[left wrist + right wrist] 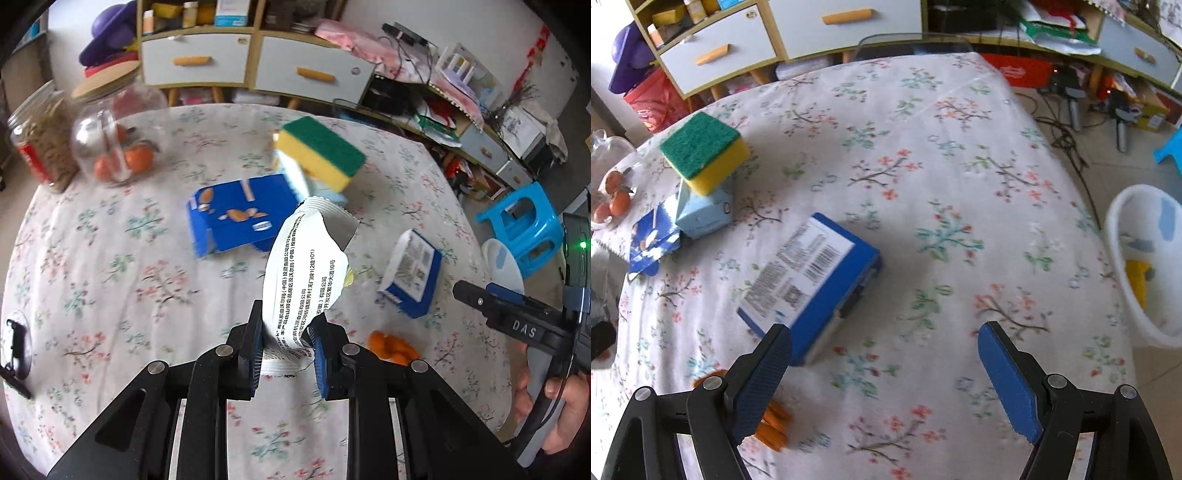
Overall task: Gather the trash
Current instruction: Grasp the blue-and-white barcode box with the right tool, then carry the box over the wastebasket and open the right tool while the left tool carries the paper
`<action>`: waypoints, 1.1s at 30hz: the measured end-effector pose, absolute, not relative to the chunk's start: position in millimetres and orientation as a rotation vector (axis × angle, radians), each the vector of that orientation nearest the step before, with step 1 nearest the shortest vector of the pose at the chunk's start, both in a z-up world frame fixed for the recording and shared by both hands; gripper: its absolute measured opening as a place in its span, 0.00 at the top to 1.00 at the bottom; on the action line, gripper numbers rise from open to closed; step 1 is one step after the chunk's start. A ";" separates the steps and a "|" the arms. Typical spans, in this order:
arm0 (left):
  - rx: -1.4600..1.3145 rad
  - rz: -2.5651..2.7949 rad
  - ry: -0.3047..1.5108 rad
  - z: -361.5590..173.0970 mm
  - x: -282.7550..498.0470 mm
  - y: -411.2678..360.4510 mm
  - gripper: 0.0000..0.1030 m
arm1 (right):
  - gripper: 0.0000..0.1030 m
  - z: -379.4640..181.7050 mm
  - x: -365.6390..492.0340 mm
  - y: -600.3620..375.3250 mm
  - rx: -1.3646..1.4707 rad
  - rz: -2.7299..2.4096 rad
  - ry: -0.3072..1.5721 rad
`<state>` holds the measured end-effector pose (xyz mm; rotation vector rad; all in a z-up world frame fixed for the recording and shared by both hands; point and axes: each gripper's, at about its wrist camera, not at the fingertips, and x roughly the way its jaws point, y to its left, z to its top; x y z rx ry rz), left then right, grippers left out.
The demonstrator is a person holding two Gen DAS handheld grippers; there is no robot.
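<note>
Your left tool [286, 345] grips a torn wrapper [303, 273] above the table [110, 258].
Your right tool [884, 373] gapes wide, empty; blue box [812, 280] just beyond its left finger; bin [1145, 266] off the table's right edge.

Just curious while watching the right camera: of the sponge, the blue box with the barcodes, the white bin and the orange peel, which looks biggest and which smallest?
Largest to smallest as they appear:
1. Blue box
2. White bin, cut off by the frame edge, so its rank is unsure
3. Sponge
4. Orange peel, partly hidden behind the claw finger

The box is nearer the camera, which flatters it.

A sponge [703, 151] sits on a small box [703, 214], left of the barcoded box [812, 280].
</note>
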<state>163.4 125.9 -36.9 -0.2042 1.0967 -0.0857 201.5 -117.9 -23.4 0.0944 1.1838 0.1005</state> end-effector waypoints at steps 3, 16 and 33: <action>-0.202 -0.076 1.102 -37.9 160.5 133.0 0.77 | 0.17 -28.9 205.8 -109.9 0.131 0.117 1.198; -0.201 -0.031 1.111 -39.7 156.9 152.1 0.77 | 0.13 -58.6 233.2 -68.6 0.229 0.053 1.217; -0.208 -0.049 1.110 -38.9 161.0 136.5 0.77 | 0.30 -64.4 219.4 -64.7 0.075 0.035 1.224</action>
